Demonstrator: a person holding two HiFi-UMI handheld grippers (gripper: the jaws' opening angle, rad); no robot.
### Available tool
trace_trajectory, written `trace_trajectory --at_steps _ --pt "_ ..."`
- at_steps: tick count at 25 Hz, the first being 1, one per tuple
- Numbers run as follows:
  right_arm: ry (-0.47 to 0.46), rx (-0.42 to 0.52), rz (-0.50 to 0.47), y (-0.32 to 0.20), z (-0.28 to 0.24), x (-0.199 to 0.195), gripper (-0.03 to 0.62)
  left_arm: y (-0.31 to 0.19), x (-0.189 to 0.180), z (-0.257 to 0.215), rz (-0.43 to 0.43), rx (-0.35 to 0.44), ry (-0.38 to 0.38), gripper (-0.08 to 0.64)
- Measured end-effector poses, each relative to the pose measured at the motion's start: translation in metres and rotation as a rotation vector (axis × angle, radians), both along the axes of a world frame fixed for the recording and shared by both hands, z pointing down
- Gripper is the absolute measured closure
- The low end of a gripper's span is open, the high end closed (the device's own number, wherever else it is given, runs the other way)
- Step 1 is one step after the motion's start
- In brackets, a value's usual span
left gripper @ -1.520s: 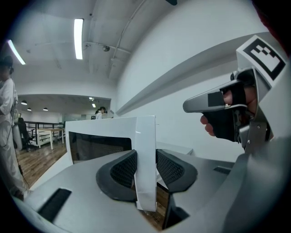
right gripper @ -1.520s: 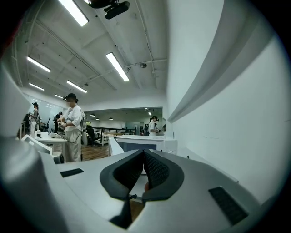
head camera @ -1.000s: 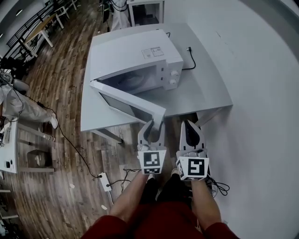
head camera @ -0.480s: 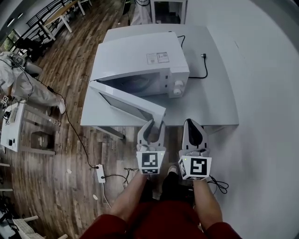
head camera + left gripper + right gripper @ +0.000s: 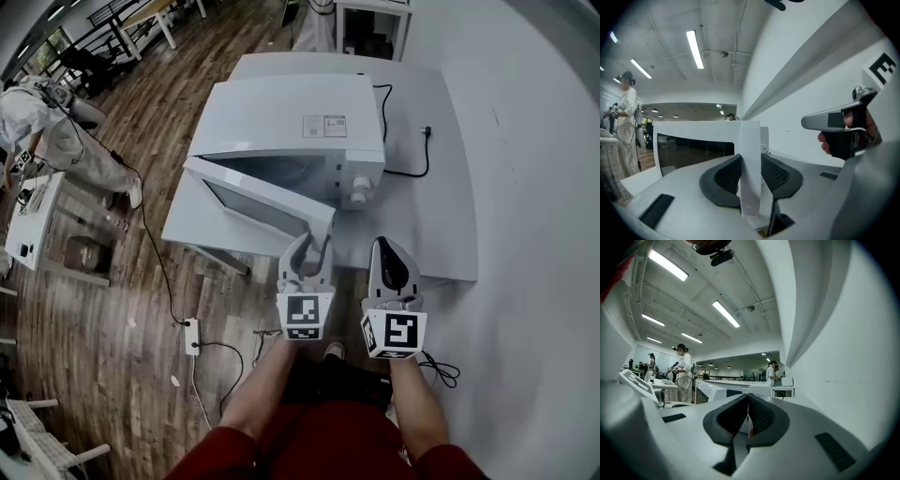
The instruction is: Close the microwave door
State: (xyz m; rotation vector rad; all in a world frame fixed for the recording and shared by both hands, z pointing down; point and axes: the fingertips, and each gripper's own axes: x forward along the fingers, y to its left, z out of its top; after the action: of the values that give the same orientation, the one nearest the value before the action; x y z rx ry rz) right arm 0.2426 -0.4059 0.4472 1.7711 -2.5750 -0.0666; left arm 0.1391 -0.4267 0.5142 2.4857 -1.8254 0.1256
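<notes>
A white microwave (image 5: 291, 122) stands on a white table (image 5: 441, 216) with its door (image 5: 258, 202) swung partly open toward me. In the head view my left gripper (image 5: 305, 246) is at the door's free edge. The left gripper view shows that white edge (image 5: 750, 164) standing upright between the two black pads, which press on it from both sides. My right gripper (image 5: 386, 253) hovers just right of the left one over the table's front edge. Its pads (image 5: 748, 416) are together with nothing between them.
A black power cord (image 5: 412, 155) lies on the table right of the microwave. A white wall runs along the right side. On the wooden floor lies a power strip (image 5: 191, 336) with cables. A person in white (image 5: 56, 141) stands far left beside other tables.
Both grippers have shifted sideways together, the left still clamped on the door's edge. The head view has swung, so the microwave sits further right and lower in it.
</notes>
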Motion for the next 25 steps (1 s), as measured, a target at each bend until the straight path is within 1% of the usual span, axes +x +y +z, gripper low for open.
trace_trajectory --at_steps 3,11,15,25 --pt "0.005 -0.001 -0.011 -0.009 0.000 0.000 0.565 -0.009 0.003 0.000 -0.009 -0.004 0.002 0.414" --pt "0.024 -0.010 0.008 -0.040 0.004 0.001 0.565 -0.045 0.015 0.002 -0.006 -0.012 0.008 0.417" --pt "0.027 -0.016 0.027 -0.055 0.005 0.004 0.565 -0.063 0.020 0.001 0.002 -0.014 0.013 0.417" --pt "0.019 -0.023 0.065 -0.082 0.006 0.015 0.565 -0.097 0.025 0.001 -0.008 -0.031 0.018 0.416"
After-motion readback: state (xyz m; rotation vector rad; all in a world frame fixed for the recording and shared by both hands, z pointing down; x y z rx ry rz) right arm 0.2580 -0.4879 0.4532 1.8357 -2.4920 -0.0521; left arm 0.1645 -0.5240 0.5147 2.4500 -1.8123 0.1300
